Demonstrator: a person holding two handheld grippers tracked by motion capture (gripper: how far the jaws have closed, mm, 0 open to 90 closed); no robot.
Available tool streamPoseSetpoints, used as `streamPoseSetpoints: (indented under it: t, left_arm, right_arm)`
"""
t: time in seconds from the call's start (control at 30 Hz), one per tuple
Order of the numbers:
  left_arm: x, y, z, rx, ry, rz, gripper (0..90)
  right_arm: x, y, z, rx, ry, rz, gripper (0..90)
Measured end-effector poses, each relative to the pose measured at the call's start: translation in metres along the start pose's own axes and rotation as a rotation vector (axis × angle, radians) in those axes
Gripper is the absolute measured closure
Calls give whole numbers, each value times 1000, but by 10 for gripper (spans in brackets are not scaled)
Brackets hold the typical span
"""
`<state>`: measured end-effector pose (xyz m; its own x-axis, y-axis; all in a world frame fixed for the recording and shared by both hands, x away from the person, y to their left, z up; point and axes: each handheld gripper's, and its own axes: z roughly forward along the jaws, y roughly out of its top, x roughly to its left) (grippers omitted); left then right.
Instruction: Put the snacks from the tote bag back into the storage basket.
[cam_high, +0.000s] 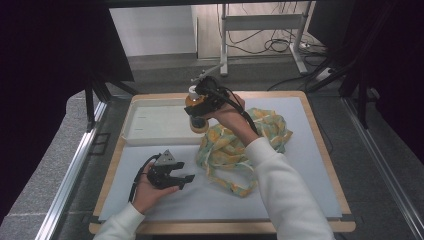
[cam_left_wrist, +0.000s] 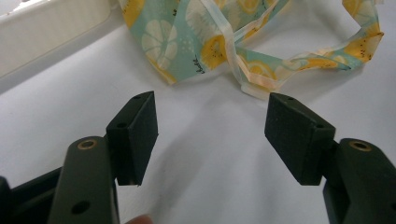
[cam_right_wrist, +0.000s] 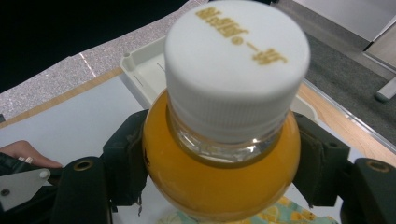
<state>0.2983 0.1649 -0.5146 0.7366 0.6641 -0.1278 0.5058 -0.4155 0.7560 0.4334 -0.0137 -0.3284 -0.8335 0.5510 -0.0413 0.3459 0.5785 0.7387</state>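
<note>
A bottle of orange juice (cam_right_wrist: 219, 168) with a white cap (cam_right_wrist: 236, 65) is clamped between the pads of my right gripper (cam_right_wrist: 219, 172); in the high view that bottle (cam_high: 196, 116) hangs above the table near the tray's right end, with my right gripper (cam_high: 202, 102) shut on it. A cloth bag (cam_high: 240, 147) printed with lemons on pale teal lies crumpled at the table's middle right. My left gripper (cam_high: 184, 181) rests low at the front left, open, with nothing between its pads (cam_left_wrist: 135, 135). The bag's fabric and straps (cam_left_wrist: 243, 51) lie just ahead of it.
A shallow white tray (cam_high: 145, 127) sits at the back left of the white mat (cam_high: 280, 195). The wooden table edge (cam_high: 320, 150) borders the mat. A metal stand and cables (cam_high: 265, 30) are on the floor beyond the table.
</note>
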Motion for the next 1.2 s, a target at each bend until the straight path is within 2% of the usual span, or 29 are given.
streamPoseSetpoints:
  t: [0.47,0.8,1.2]
  left_arm:
    - [0,0,0,3,-3,5,351]
    - [1,0,-1,-5,-4,1,351]
    - [0,1,-2,-4,-6,11,351]
  right_arm:
    - [1,4,18,10,8,12,298]
    - [-4,-2,48,42,5,37,298]
    - [-14,-12,80,79,-22,72,297]
